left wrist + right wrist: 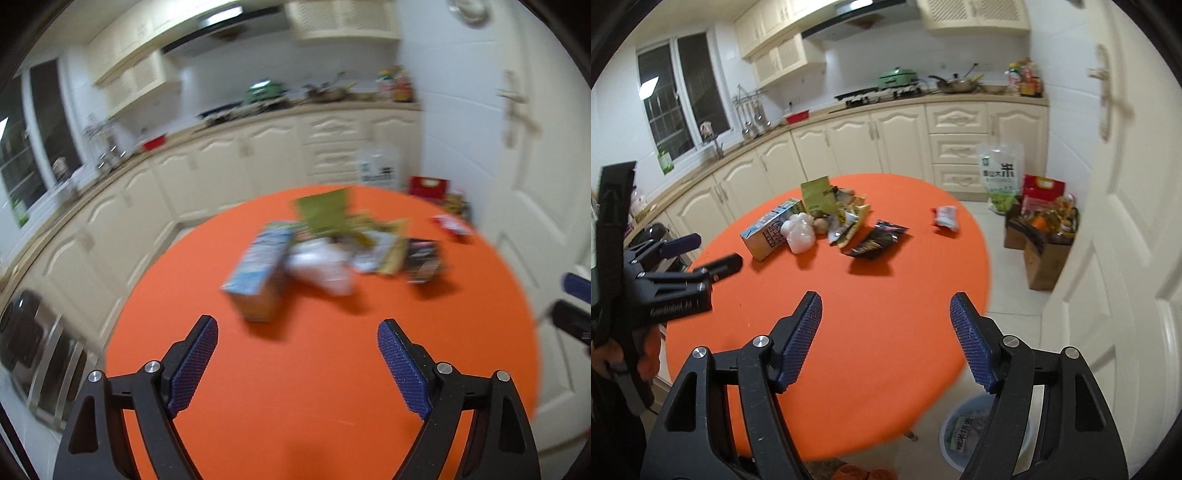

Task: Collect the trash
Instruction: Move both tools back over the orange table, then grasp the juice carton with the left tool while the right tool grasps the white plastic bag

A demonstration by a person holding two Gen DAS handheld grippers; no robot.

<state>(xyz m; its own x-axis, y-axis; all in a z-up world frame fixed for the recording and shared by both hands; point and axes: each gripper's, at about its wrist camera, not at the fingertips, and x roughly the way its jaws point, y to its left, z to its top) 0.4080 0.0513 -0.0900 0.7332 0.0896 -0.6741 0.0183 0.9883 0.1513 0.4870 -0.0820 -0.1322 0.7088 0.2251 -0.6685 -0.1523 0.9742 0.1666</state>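
Currently both tongs, left (pixel 297 328) and right (pixel 886 304), are held wide open and empty above the orange worktop (pixel 886 295); trash (pixel 827 221) is heaped at upper centre.

Green pot (pixel 897 78) on counter (pixel 812 116); rice bag (pixel 1000 173) against drawers; white door (pixel 1126 221) right.

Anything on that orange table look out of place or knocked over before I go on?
Yes. The carton lies on its side beside a heap of wrappers and a white bag mid-table. A dark packet lies crumpled apart from it, and a small red-and-white wrapper sits alone near the far edge. No spill shows.
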